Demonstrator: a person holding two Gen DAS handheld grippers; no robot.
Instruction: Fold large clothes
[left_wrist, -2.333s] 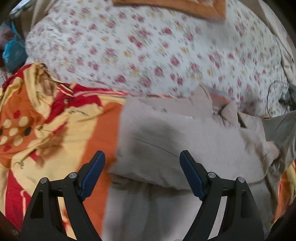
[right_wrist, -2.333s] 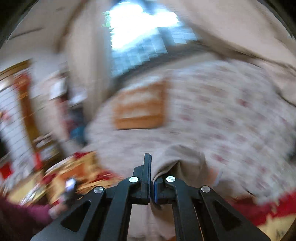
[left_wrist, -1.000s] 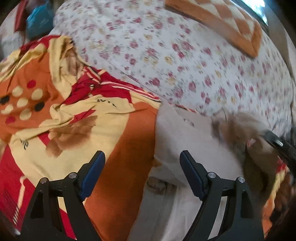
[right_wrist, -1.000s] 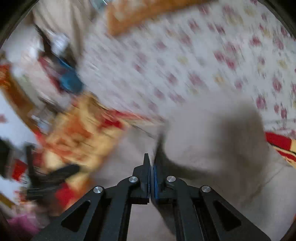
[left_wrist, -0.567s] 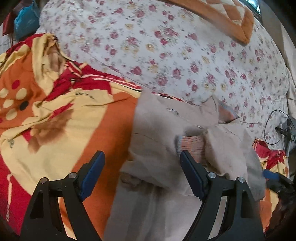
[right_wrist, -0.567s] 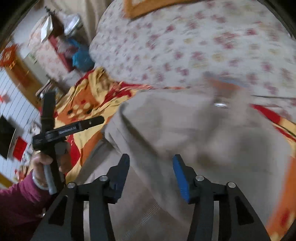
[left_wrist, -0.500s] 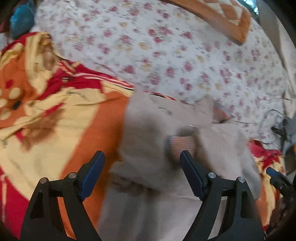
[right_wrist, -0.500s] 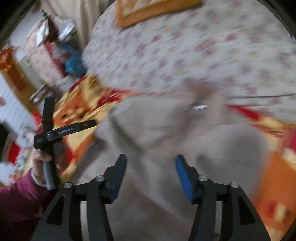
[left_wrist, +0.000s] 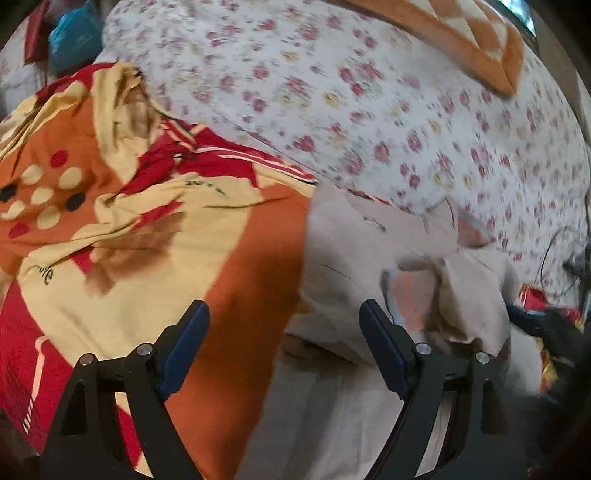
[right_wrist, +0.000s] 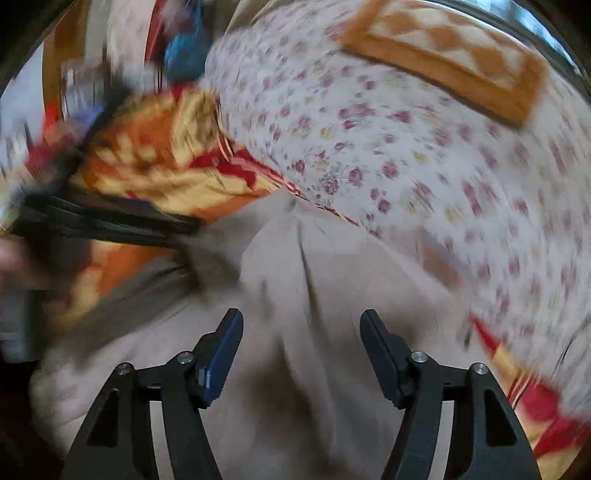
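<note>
A large beige garment (left_wrist: 354, 251) lies on the bed, one sleeve folded across it so its orange-pink ribbed cuff (left_wrist: 413, 291) shows. My left gripper (left_wrist: 284, 317) hangs open over the garment's left edge and the patterned sheet, holding nothing. My right gripper (right_wrist: 301, 325) hovers above the garment (right_wrist: 332, 266). Its jaws stand wide and are closing a little, with no cloth pinched between them. The right wrist view is blurred by motion. It shows the left gripper (right_wrist: 110, 221) as a dark streak at the left, with a hand (right_wrist: 14, 258) behind it.
An orange, red and yellow sheet (left_wrist: 147, 221) covers the bed under the garment. Behind it a floral quilt (left_wrist: 369, 110) bulges up, with an orange checked cushion (left_wrist: 461, 37) on top. A blue bag (left_wrist: 74, 33) sits at the far left and a thin cable (left_wrist: 554, 251) at the right.
My right gripper, earlier shut on the beige sleeve, has opened, dropped the sleeve across the garment and swung back. The left gripper stays open in about the same place.
</note>
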